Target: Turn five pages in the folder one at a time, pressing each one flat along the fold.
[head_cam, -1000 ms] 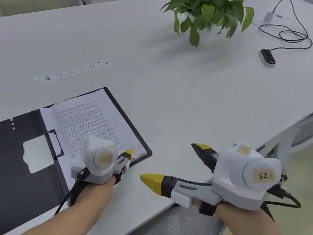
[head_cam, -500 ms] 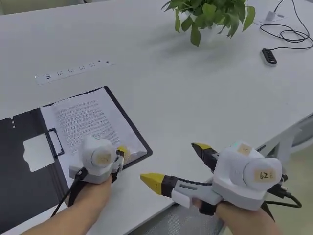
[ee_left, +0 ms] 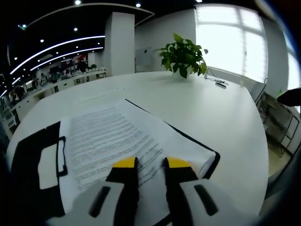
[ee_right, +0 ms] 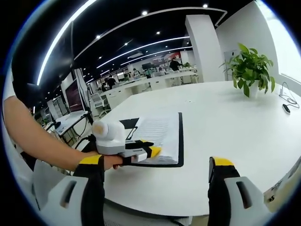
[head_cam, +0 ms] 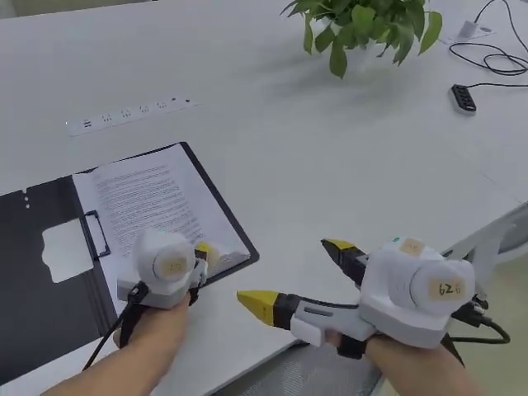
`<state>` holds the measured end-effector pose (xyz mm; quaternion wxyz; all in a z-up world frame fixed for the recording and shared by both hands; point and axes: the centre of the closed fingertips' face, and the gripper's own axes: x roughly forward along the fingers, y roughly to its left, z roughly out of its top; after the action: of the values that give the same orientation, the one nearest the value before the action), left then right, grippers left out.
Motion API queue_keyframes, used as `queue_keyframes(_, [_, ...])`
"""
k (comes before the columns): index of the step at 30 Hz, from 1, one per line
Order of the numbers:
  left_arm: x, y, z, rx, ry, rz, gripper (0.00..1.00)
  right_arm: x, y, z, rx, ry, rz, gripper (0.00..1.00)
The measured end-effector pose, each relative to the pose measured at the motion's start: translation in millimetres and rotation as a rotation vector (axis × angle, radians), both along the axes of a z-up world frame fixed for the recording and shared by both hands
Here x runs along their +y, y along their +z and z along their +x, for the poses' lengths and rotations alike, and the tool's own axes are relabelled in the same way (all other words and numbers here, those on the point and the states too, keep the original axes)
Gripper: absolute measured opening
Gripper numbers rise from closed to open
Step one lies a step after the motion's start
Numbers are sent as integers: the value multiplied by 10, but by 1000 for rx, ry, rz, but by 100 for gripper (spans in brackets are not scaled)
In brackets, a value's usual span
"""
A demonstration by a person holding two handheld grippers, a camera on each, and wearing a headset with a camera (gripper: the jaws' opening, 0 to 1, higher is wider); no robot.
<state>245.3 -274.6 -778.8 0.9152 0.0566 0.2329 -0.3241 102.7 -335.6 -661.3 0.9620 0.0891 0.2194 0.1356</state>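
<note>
Now, in the head view, the open folder point(head_cam: 49, 322) is lying at the near left part of the white table point(head_cam: 330, 165), and its printed page point(head_cam: 148, 202) is facing up. The left gripper point(head_cam: 206, 253) is reaching over this page's lower right corner. The right gripper point(head_cam: 294, 274) is hovering well apart, its jaws standing wide. In the left gripper view, the jaws are sitting narrow over the text; I cannot tell if they are pinching paper. In the right gripper view, the folder is lying between the wide jaws, farther off.

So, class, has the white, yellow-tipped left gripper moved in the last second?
Yes: the left gripper edged slightly left, away from the right edge of the black folder, over the printed page.
</note>
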Motion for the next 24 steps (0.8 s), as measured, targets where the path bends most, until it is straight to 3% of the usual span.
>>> queue_keyframes(10, [28, 7, 11, 23, 39, -38, 14, 103, -78, 361, 53, 103, 73, 78])
queue_keyframes(12, [30, 7, 9, 27, 42, -44, 14, 174, -137, 427, 79, 150, 86, 70])
queue_keyframes(14, [29, 7, 7, 27, 43, -47, 14, 269, -179, 503, 127, 175, 150, 61])
queue_keyframes(15, [28, 8, 3, 27, 44, -47, 14, 301, -177, 552, 129, 184, 172, 54])
queue_keyframes(19, [25, 4, 5, 22, 39, -42, 15, 335, -328, 769, 182, 150, 241, 39])
queue_keyframes(22, [23, 3, 13, 23, 38, -43, 15, 293, -494, 861, 248, 101, 273, 35])
queue_keyframes(24, [23, 0, 17, 22, 39, -45, 15, 247, -577, 924, 264, 76, 270, 33])
